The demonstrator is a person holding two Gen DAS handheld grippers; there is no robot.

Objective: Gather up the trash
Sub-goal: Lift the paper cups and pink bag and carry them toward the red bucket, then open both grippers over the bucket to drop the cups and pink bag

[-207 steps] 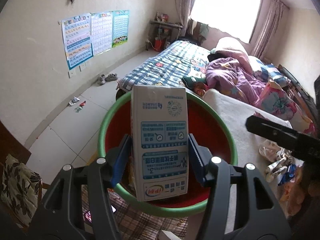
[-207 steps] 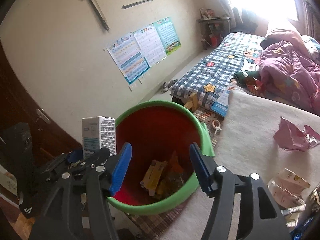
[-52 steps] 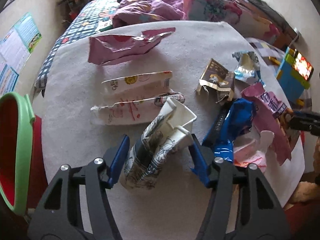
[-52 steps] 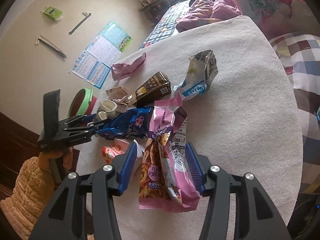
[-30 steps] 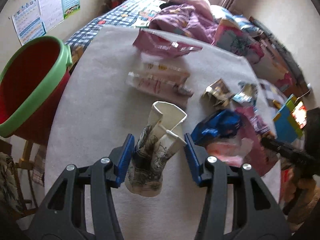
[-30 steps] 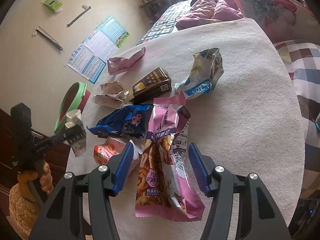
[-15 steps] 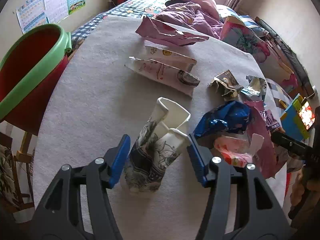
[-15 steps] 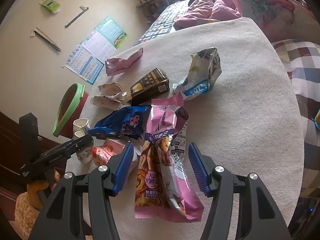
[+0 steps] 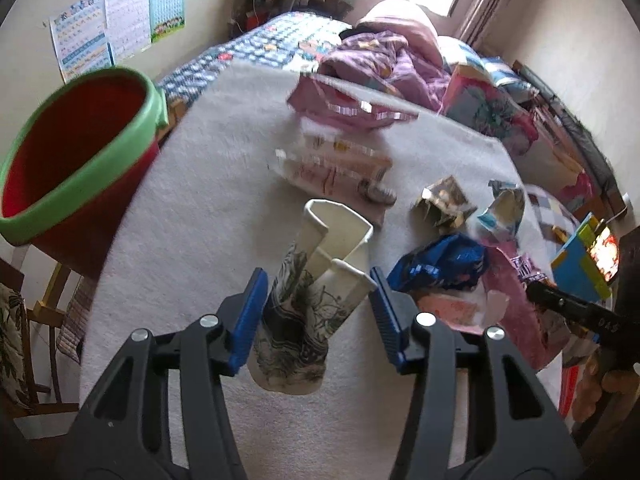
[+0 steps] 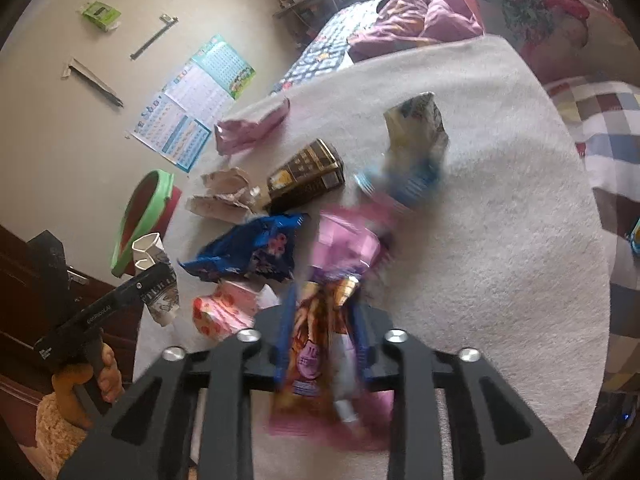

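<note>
Through my left wrist camera, my left gripper (image 9: 316,316) is clenched on a crushed paper cup (image 9: 310,300): both blue pads press its printed sides, and its white, folded rim points away from me. The cup hangs above the pale round table (image 9: 208,184) rather than resting on it. Off the table's left edge stands the trash bin (image 9: 76,168), red with a green rim, its mouth tilted toward me. Farther along the table lie a pink wrapper (image 9: 344,108), two flattened pale cartons (image 9: 332,164) side by side, a small brown carton (image 9: 444,200), a silvery blue-and-white bag (image 9: 502,210) and a blue snack bag (image 9: 440,264). A pink packet (image 9: 452,304) sits just beside the blue bag, nearer to me. At the right edge the other gripper's black body shows, held in a hand.

Through my right wrist camera, which is blurred by motion, my right gripper (image 10: 322,340) has its blue fingers (image 10: 286,336) drawn in tight against a pink and orange snack bag (image 10: 320,344), gripping it near its middle; the bag's upper pink part (image 10: 348,240) stretches away from me over the table (image 10: 500,220). Just beyond lie the blue snack bag (image 10: 252,250), the brown carton (image 10: 308,178) and the blurred blue-and-white bag (image 10: 416,152). The pink wrapper (image 10: 250,128) lies near the far rim. To the left, my left gripper (image 10: 150,280) carries the crushed cup (image 10: 158,276) close to the bin (image 10: 140,216), whose green rim shows past the table's edge.
</note>
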